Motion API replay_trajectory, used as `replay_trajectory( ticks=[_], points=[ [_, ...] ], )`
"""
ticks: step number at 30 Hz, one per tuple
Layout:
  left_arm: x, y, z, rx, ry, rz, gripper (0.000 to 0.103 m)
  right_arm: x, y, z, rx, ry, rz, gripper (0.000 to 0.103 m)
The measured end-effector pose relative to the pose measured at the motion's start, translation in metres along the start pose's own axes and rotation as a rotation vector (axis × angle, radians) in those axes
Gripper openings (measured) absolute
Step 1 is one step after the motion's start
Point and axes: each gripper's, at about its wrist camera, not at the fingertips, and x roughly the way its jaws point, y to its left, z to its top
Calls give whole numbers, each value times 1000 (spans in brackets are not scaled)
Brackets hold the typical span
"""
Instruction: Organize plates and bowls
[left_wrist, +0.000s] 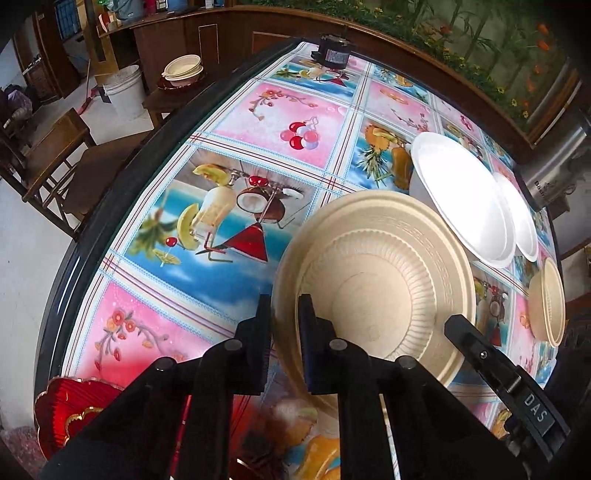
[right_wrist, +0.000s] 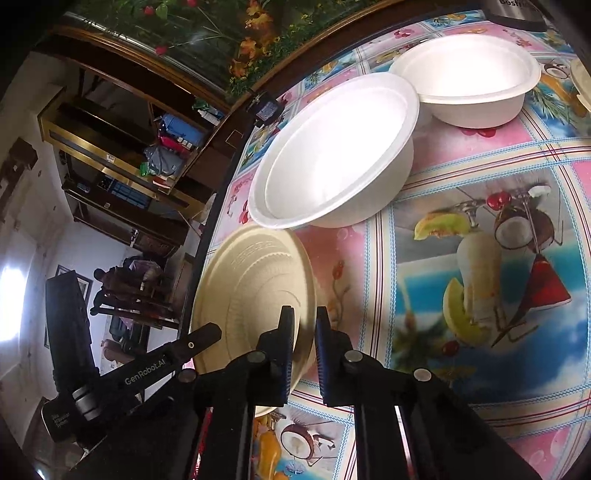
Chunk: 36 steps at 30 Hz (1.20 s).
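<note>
Both of our grippers are clamped on one beige bowl (left_wrist: 373, 291), nearest us. The left gripper (left_wrist: 284, 332) has its jaws pinched on the near-left rim, one finger outside, one inside. The right gripper (right_wrist: 306, 347) has its jaws closed on the opposite rim the same way. In the right wrist view the bowl looks tilted, so we judge it is being lifted off the table (left_wrist: 236, 177) or just gripped; we cannot tell if it is clear of the cloth.

Progress: early, we judge. Nothing on this table is nested yet.

Count, near to far:
- red plate (left_wrist: 70, 413): one, at the near-left table edge, partly hidden under the left gripper.
- beige bowls: two on the table, the held one plus a second beige bowl (left_wrist: 546, 299) at the right edge.
- white bowls: two, the nearer white bowl (right_wrist: 332, 155) just beyond the held one and the farther white bowl (right_wrist: 469, 77) touching or just beside it.
- off the table, a stack of bowls (left_wrist: 183, 68) on a red plate sits on a far stool; its number is unclear.

Left: sort bowls by kind, plates apart.
</note>
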Motion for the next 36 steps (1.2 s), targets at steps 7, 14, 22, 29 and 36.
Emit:
replay_trajectory(
  ticks=[7,14,22,29,36],
  points=[
    [-29,8,-13,-29,-60,-35,11,-15,3,-8,18,28,53,10],
    [-76,23,-38,-20,-170,-105,11,-41,18,-38,-18,33,79,10],
    [-136,54,-63,-23,-297,-150,11,-90,73,-68,-129,-59,92,10],
    [-177,97,-97,-45,-412,-117,12,-92,123,-107,-238,-36,96,10],
    [-183,139,-126,-82,-408,-119,12,-82,156,-150,-309,12,87,11]
  ],
)
